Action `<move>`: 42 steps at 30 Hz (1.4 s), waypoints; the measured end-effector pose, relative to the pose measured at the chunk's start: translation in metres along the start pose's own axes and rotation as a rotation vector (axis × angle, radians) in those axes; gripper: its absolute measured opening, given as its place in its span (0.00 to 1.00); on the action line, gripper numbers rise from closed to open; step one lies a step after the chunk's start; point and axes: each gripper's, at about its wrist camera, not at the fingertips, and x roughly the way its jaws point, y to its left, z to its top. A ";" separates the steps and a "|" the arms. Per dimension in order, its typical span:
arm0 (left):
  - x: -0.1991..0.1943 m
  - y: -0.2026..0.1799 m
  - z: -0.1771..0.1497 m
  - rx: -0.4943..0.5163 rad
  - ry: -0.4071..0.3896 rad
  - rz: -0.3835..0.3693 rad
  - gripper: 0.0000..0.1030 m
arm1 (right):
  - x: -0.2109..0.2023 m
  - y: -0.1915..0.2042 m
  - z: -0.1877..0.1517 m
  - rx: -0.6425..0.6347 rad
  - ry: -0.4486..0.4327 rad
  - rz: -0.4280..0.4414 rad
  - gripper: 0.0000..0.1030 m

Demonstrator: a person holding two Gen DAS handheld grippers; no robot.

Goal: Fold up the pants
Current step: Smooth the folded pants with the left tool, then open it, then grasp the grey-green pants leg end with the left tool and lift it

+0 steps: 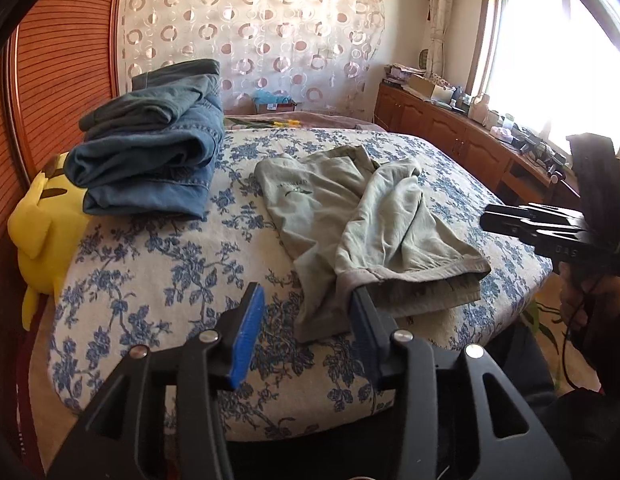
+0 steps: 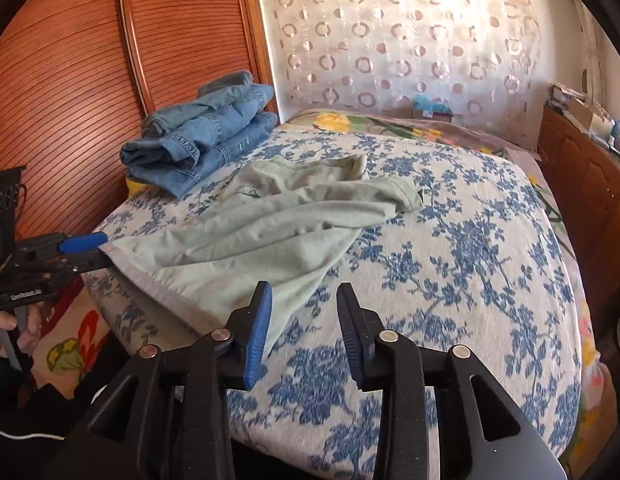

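Observation:
Pale green pants [image 1: 374,220] lie loosely folded and wrinkled on the bed, hem towards me. In the left wrist view my left gripper [image 1: 308,292] is open over the hem's near corner. The cloth touches its right finger [image 1: 364,312] and neither pad presses on it. The right wrist view shows the left gripper [image 2: 108,249] from the side, the hem edge lying in its gap. My right gripper [image 2: 305,288] is open just above the bed, and a corner of the pants [image 2: 270,232] lies beside its left finger [image 2: 258,332]. From the left wrist view the right gripper [image 1: 488,220] hangs by the bed's right edge.
A stack of folded blue jeans [image 1: 150,160] [image 2: 206,140] sits at the bed's far left, with a yellow plush toy [image 1: 42,232] beside it. The bed has a blue floral cover [image 1: 170,280] [image 2: 450,260]. A slatted wooden wardrobe [image 2: 70,80] stands on the left and a wooden cabinet [image 1: 450,120] on the right.

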 end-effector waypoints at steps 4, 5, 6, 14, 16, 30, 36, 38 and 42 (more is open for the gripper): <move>-0.001 0.006 0.009 0.005 -0.004 -0.013 0.47 | 0.021 -0.003 0.018 -0.005 -0.006 0.015 0.35; -0.003 0.007 0.011 0.004 -0.009 -0.017 0.51 | 0.025 -0.005 0.022 -0.005 -0.009 0.017 0.35; -0.005 0.009 0.012 0.000 -0.016 -0.023 0.56 | 0.030 -0.006 0.028 -0.005 -0.011 0.019 0.35; -0.002 0.027 0.016 -0.012 -0.013 0.003 0.61 | 0.060 -0.010 0.066 -0.042 -0.008 0.035 0.37; -0.004 0.035 0.017 -0.011 -0.015 0.000 0.61 | 0.070 -0.010 0.073 -0.052 0.001 0.031 0.38; 0.044 0.044 0.053 -0.032 -0.007 -0.017 0.61 | 0.131 -0.025 0.086 -0.079 0.133 -0.019 0.36; 0.070 0.026 0.072 0.006 0.006 -0.054 0.61 | 0.126 -0.030 0.079 -0.094 0.143 0.014 0.00; 0.079 0.020 0.078 0.016 0.014 -0.067 0.61 | 0.120 -0.033 0.077 -0.085 0.128 0.008 0.00; 0.099 0.008 0.089 0.032 0.039 -0.101 0.61 | 0.105 -0.038 0.074 -0.072 0.103 0.008 0.00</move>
